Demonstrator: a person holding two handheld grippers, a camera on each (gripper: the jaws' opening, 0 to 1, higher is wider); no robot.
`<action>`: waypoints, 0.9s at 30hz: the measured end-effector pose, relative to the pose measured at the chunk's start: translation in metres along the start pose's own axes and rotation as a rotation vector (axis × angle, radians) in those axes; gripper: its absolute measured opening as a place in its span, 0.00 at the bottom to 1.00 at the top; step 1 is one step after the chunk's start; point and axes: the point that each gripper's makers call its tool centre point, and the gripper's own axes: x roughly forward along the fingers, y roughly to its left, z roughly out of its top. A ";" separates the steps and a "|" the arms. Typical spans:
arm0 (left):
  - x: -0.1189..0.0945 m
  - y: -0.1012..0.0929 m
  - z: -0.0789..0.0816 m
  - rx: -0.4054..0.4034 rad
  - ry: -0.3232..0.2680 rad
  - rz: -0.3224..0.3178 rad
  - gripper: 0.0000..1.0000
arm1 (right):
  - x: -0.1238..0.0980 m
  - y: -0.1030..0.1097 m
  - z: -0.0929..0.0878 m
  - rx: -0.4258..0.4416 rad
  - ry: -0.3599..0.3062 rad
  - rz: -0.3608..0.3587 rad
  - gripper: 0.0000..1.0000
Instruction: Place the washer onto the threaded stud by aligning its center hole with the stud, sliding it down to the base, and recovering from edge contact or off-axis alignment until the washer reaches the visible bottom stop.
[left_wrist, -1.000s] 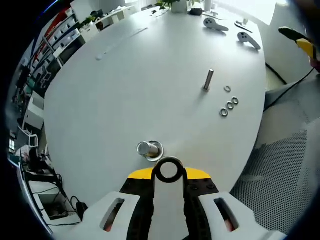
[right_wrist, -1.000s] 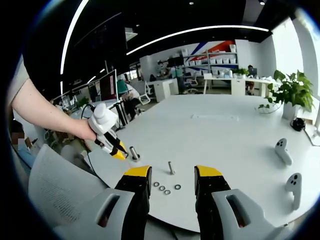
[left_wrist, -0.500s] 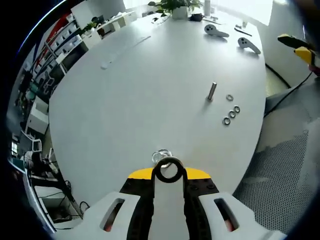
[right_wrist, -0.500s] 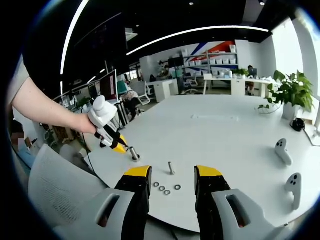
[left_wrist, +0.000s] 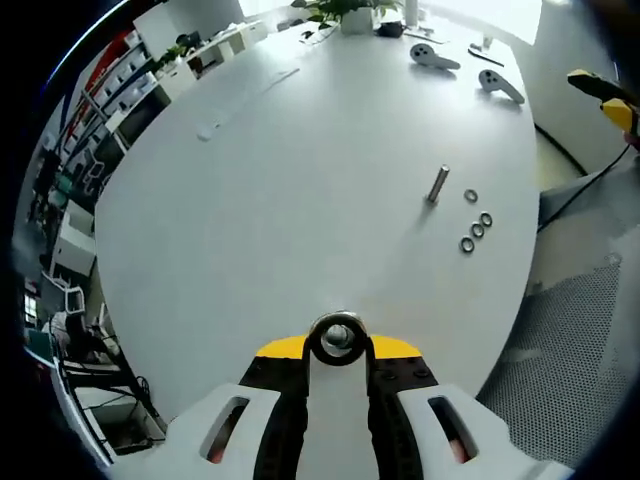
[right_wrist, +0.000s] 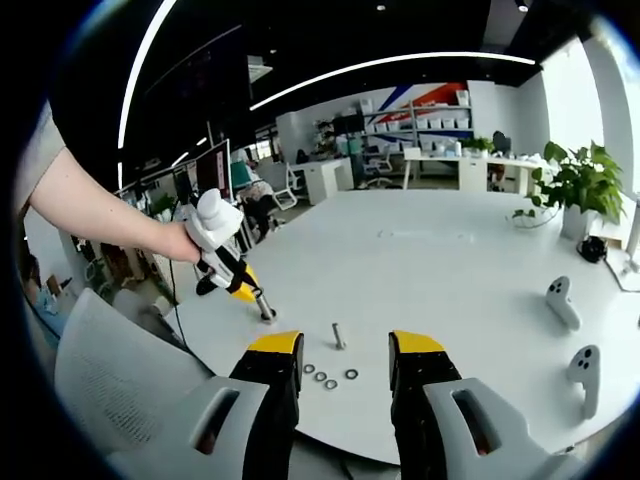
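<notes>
Left gripper view is looking down along the left gripper (left_wrist: 338, 352), whose jaws are pressing together on a washer (left_wrist: 337, 338) held flat-on to the lens at their tips. Through the washer's center hole the top of the threaded stud (left_wrist: 338, 337) is showing, so the hole is lining up with the stud, though whether the washer is touching it cannot be told. Farther across the white round table (left_wrist: 260, 180), a second upright stud (left_wrist: 437, 185) is standing, and just to its right four loose washers (left_wrist: 475, 222) are lying in a short curved row. At the far edge of the table two white controllers (left_wrist: 465, 68) are resting, with a potted plant (left_wrist: 345, 10) beyond them.

Right gripper view is showing the right gripper (right_wrist: 342, 362) hanging near the table's front edge with its yellow-tipped jaws standing apart and nothing between them. To the left, a person's hand (right_wrist: 190, 240) is holding the left gripper (right_wrist: 240, 287) tilted down over the threaded stud (right_wrist: 267, 308), its tip right at the stud's top. Between the right gripper's jaws, farther out on the table (right_wrist: 450, 270), the second stud (right_wrist: 338, 335) is standing, with the loose washers (right_wrist: 328, 378) lying just in front of it. Two controllers (right_wrist: 570, 330) are sitting at the right side, and the plant (right_wrist: 580, 190) is standing behind them.
</notes>
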 end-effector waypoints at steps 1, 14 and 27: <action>0.002 0.000 0.000 -0.001 0.003 -0.004 0.19 | 0.000 0.000 0.000 0.001 0.000 -0.001 0.36; 0.010 0.003 -0.003 0.016 0.014 -0.023 0.19 | 0.001 -0.002 -0.002 -0.003 0.012 -0.011 0.36; 0.024 -0.010 -0.009 0.020 0.046 -0.050 0.19 | 0.001 -0.005 -0.005 -0.007 0.031 -0.025 0.36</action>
